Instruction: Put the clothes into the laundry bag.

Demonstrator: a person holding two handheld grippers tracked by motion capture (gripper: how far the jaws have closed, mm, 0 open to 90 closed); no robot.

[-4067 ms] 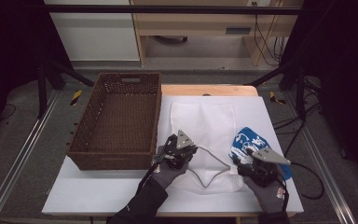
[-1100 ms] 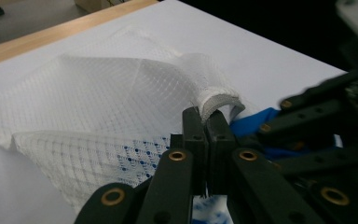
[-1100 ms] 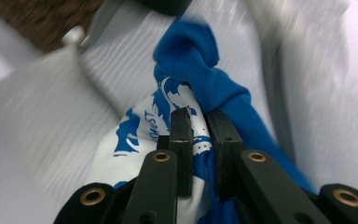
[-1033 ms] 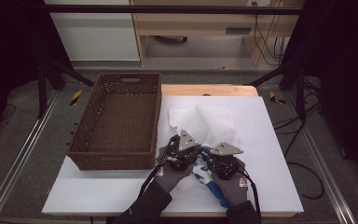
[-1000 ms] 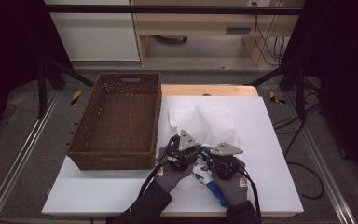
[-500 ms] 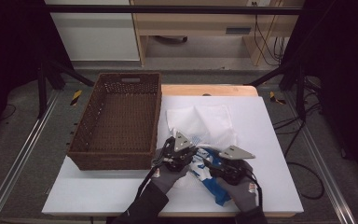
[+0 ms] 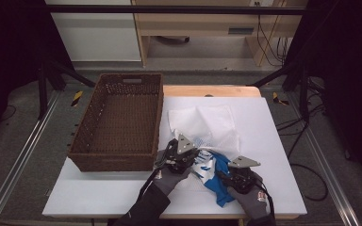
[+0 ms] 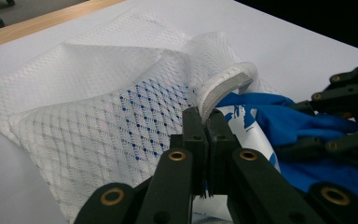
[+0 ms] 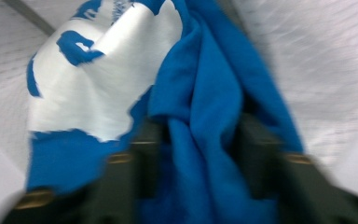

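A white mesh bag (image 7: 202, 125) lies on the white table, its open rim lifted at the near end. My left gripper (image 7: 192, 157) is shut on that rim (image 8: 223, 84), jaws pressed together (image 8: 207, 126). A blue and white garment (image 7: 217, 176) lies at the bag's mouth, partly under the mesh (image 8: 135, 98). My right gripper (image 7: 224, 178) is closed on a wad of the blue cloth (image 9: 205, 93), which drapes over its jaws; that view is blurred. In the left gripper view the right gripper (image 8: 349, 93) sits at the right, against the blue cloth (image 8: 279, 121).
An empty brown wicker basket (image 7: 118, 122) stands at the left, close beside the left gripper. The white table (image 7: 273, 141) has bare room to the right and along the front edge. Dark stands and cables surround the table.
Four seconds ago the right gripper held the garment far to the right. It came to the bag's mouth, and in the last second has drawn right and toward the front edge.
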